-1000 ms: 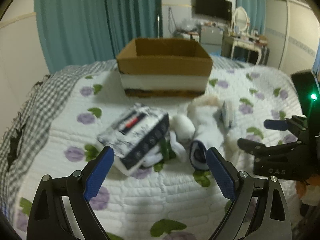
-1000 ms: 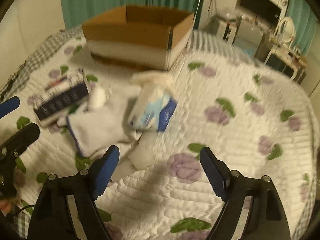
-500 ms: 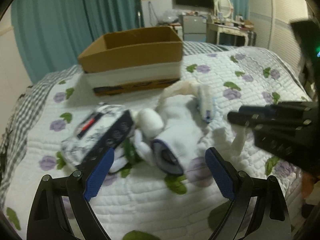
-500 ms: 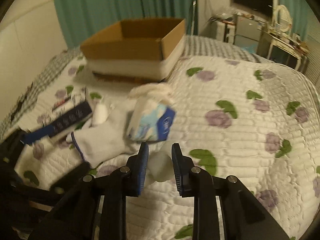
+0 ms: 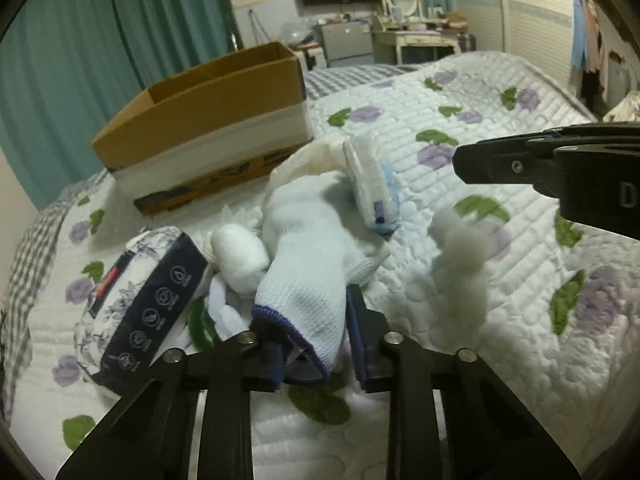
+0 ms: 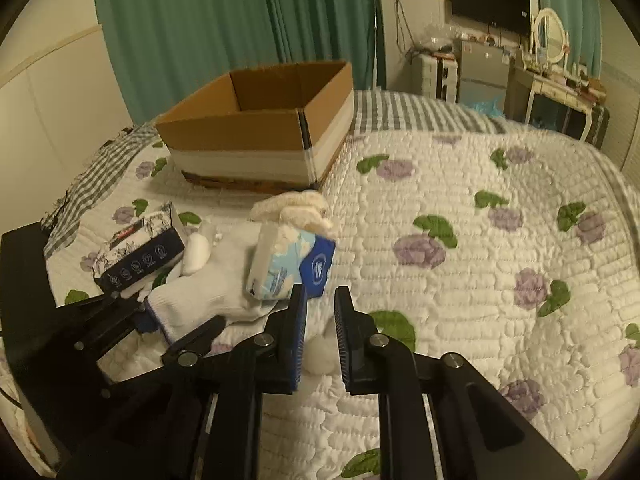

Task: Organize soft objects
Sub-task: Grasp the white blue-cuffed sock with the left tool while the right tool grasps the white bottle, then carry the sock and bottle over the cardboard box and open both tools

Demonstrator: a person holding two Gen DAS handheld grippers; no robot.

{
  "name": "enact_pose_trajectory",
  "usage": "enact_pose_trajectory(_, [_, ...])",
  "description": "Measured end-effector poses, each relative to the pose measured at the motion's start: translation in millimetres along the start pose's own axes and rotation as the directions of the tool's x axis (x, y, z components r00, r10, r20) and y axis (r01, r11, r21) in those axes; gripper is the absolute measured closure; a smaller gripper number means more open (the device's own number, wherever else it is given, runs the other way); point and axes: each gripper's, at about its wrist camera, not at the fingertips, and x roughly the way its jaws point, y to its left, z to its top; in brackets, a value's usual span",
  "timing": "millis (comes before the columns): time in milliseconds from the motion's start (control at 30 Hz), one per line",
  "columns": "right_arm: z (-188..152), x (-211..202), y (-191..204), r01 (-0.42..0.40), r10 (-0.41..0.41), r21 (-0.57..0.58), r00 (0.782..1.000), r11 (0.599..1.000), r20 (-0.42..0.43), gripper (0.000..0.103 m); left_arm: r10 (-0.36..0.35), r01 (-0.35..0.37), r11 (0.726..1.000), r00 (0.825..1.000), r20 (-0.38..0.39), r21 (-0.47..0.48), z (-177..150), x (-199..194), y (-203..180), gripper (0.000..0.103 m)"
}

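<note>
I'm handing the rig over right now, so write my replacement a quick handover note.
Left gripper: jaws just closed on the cuff of the white glove.
Right gripper: shut on a white cotton ball.
Still on the quilt: floral tissue pack, blue tissue pack, cream cloth, another cotton ball.
Cardboard box: nothing seen inside.
Left: box everything.

Cardboard box point(image 6: 256, 136) behind glove point(image 6: 200, 296), tissue pack point(image 6: 140, 254) left.

From where I'm driving it's a dim bedroom: teal curtains point(image 6: 240, 20) at 11 o'clock, wall TV point(image 6: 490, 2) and white vanity mirror point(image 6: 550, 34) at 1, floral quilted bed point(image 6: 480, 260) below.
</note>
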Motion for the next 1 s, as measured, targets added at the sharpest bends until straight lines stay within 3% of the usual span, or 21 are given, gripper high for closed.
enact_pose_trajectory(133, [-0.6, -1.3, 4.4, -0.02, 0.02, -0.015, 1.0, 1.0, -0.01, 0.095, -0.047, 0.048, 0.998, 0.999, 0.022, -0.036, 3.9, -19.0, 9.4, 0.081])
enact_pose_trajectory(233, [-7.5, 11.4, 4.2, -0.013, 0.012, -0.002, 0.996, 1.0, -0.084, 0.095, -0.046, 0.048, 0.998, 0.998, 0.052, -0.039, 8.9, -36.2, 14.0, 0.081])
enact_pose_trajectory(300, [-13.6, 19.4, 2.3, 0.032, -0.031, 0.006, 0.992, 0.999, -0.12, 0.085, -0.041, 0.044, 0.998, 0.997, 0.069, -0.043, 11.3, -48.2, 19.0, 0.081])
enact_pose_trajectory(367, [-19.0, 27.0, -2.4, 0.037, -0.033, 0.029, 0.988, 0.999, -0.149, 0.059, -0.036, 0.041, 0.998, 0.996, 0.086, -0.054, 12.3, -60.8, 25.4, 0.081])
enact_pose_trajectory(433, [-21.4, 32.5, -6.6, 0.063, -0.055, 0.047, 0.985, 0.997, -0.165, 0.044, -0.027, 0.033, 0.998, 0.994, 0.104, -0.062, 12.2, -69.3, 30.5, 0.081])
enact_pose_trajectory(567, [-26.5, 51.7, -15.3, 0.138, -0.122, 0.056, 0.967, 0.989, -0.225, 0.041, -0.027, 0.037, 0.995, 0.992, 0.12, -0.088, 9.6, -78.0, 40.4, 0.081])
enact_pose_trajectory(633, [-31.1, 62.5, -24.5, 0.167, -0.14, 0.08, 0.953, 0.983, -0.269, 0.041, -0.026, 0.038, 0.994, 0.993, 0.119, -0.104, 7.6, -80.2, 45.8, 0.081])
enact_pose_trajectory(800, [-33.6, 64.5, -38.5, 0.136, -0.091, 0.146, 0.956, 0.98, -0.28, 0.045, -0.028, 0.044, 0.991, 0.991, 0.128, -0.125, 0.3, -88.3, 58.0, 0.081])
enact_pose_trajectory(867, [-35.2, 61.3, -42.9, 0.152, -0.104, 0.158, 0.954, 0.976, -0.28, 0.071, -0.031, 0.048, 0.99, 0.991, 0.128, -0.135, -2.9, -89.8, 61.5, 0.081])
enact_pose_trajectory(1000, [-38.3, 46.8, -49.4, 0.138, -0.086, 0.192, 0.963, 0.972, -0.256, 0.075, -0.041, 0.061, 0.988, 0.99, 0.132, -0.145, -7.9, -94.1, 66.9, 0.081])
